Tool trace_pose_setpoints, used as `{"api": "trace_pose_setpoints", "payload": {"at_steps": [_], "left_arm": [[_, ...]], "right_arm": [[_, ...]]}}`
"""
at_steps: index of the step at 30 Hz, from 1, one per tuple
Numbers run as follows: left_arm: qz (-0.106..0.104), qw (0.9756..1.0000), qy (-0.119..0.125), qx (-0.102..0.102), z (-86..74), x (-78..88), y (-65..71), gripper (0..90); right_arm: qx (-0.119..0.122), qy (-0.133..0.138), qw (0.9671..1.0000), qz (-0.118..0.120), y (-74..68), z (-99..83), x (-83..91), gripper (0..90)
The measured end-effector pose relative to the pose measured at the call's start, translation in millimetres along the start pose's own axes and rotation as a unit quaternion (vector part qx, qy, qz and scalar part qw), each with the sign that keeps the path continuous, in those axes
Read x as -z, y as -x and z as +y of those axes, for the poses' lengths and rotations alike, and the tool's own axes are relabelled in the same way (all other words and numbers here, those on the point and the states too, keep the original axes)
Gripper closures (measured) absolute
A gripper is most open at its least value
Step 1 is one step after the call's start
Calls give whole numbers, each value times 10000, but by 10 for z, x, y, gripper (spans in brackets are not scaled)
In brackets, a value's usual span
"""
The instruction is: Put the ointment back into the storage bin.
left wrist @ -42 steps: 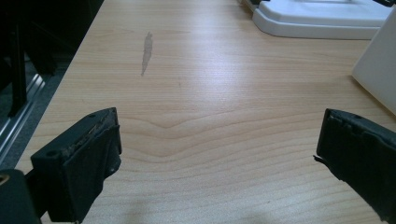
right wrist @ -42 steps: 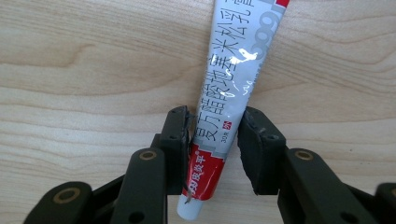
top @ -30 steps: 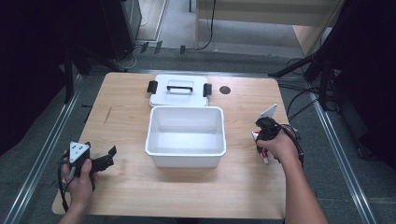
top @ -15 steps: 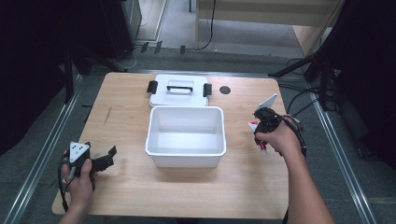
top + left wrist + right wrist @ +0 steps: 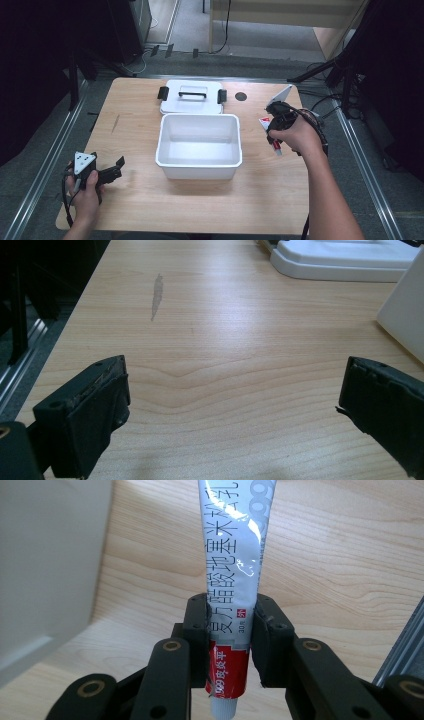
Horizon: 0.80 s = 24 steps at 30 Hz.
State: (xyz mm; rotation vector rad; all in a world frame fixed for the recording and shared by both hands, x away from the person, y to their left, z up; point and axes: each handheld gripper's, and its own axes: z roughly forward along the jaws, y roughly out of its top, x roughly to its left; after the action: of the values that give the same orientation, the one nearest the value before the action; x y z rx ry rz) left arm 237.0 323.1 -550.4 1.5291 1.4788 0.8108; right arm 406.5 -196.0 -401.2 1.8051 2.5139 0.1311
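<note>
Right gripper (image 5: 231, 625), black jaws clamped on glossy white-and-red soft tube (image 5: 235, 570), smooth white plastic rectangular bin (image 5: 45, 570) just beside.

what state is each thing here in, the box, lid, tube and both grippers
white box: open, empty, upright on the table
lid: off, lying flat behind the box, handle up
ointment tube: clamped near its cap end, off the table
right gripper: jaws shut on the tube
left gripper: jaws open, nothing between them
</note>
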Motion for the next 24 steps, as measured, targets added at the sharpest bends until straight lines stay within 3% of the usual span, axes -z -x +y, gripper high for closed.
{"api": "trace_pose_setpoints", "payload": {"at_steps": [10,24], "left_arm": [[-12,10000,4,9,0,0,-3,6],[-17,10000,0,-2,1,0,-5,6]], "right_arm": [[224,135,9996,44,-201,104,273,724],[532,221,9983,97,-475,228,450,723]]}}
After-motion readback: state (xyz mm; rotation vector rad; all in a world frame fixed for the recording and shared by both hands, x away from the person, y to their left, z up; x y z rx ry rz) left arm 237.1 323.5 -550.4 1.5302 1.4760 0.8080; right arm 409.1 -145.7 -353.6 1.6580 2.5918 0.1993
